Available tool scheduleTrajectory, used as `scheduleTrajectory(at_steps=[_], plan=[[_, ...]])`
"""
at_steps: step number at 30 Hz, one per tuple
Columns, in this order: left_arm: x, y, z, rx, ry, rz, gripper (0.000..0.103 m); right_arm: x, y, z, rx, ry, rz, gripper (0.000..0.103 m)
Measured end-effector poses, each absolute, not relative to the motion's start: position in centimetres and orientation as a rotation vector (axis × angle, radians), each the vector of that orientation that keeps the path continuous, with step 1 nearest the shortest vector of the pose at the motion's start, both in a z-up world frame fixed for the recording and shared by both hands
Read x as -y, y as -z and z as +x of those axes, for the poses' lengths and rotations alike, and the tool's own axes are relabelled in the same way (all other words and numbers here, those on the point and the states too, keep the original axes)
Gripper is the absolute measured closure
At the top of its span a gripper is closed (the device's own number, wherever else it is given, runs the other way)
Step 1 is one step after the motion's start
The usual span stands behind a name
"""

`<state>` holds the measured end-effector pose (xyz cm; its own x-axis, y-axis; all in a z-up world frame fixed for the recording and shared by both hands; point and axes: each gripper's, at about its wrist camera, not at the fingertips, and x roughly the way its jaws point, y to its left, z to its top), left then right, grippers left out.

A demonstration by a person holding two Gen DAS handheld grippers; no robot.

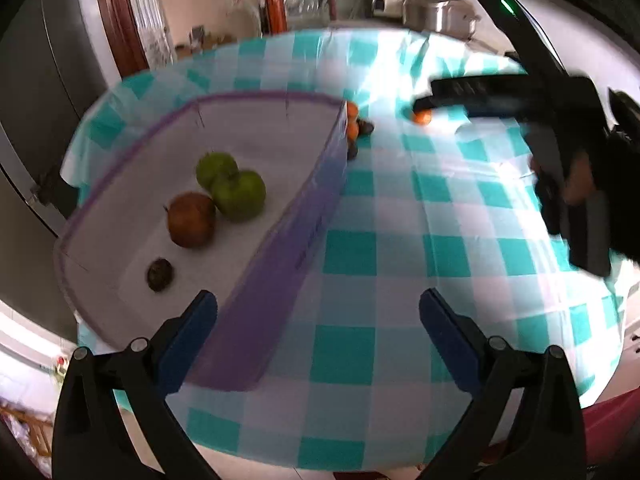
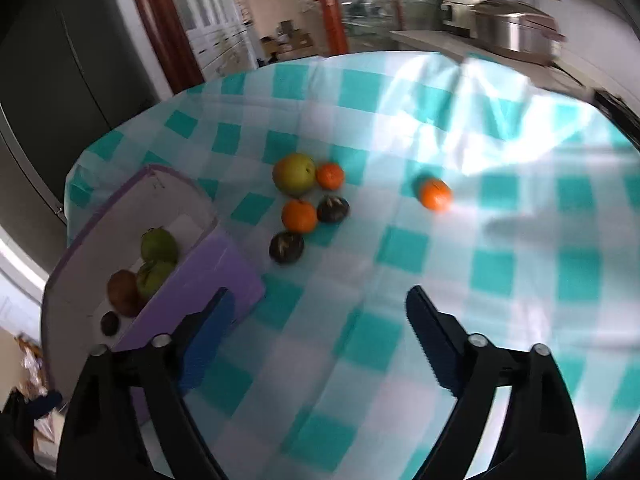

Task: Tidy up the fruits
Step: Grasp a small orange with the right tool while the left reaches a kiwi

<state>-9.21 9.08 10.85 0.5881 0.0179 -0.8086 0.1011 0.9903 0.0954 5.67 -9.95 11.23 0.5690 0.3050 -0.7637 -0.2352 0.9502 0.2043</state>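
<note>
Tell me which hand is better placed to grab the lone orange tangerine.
Probably the right. In the left wrist view, the right gripper hangs open just above the lone orange tangerine, while the left gripper sits near the purple fabric bin.

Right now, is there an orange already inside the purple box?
No, the purple box holds only two green fruits, a brown fruit and a small dark fruit; the oranges lie on the tablecloth.

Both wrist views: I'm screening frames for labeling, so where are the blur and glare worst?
Left wrist view: the right gripper is smeared by motion, glare whitens the cloth behind it, and fruit in the box stays fairly sharp. Right wrist view: glare washes the cloth's far right, the near checks are soft, and fisheye bends the edge.
</note>
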Motion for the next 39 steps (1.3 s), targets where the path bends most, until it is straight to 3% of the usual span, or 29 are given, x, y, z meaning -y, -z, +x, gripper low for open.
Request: scheduleTrajectory(at_steps=[11,21,26,39], plan=[[-4.2,-8.2,-6.3,-0.886,-0.107,0.416,0.002,4.5,-6.0,19.9,-0.939,-0.612,-0.011,0.044],[0.8,-8.3,-4.1,-0.863,0.03,0.525,0.002,-0.8,-0.8,21.8,-1.027,-0.772,-0.444,0.059],[4.0,-6.5,-1.8,-0.936,0.216,0.511,0.002,2.4,-0.9,19.6,-1.018,-0.764,-0.55,0.06],[4.6,-1.7,10.3,-0.978,0.146,0.336,0.002,19.6,-0.3,12.5,-1.03,-0.535,-0.241,0.059]])
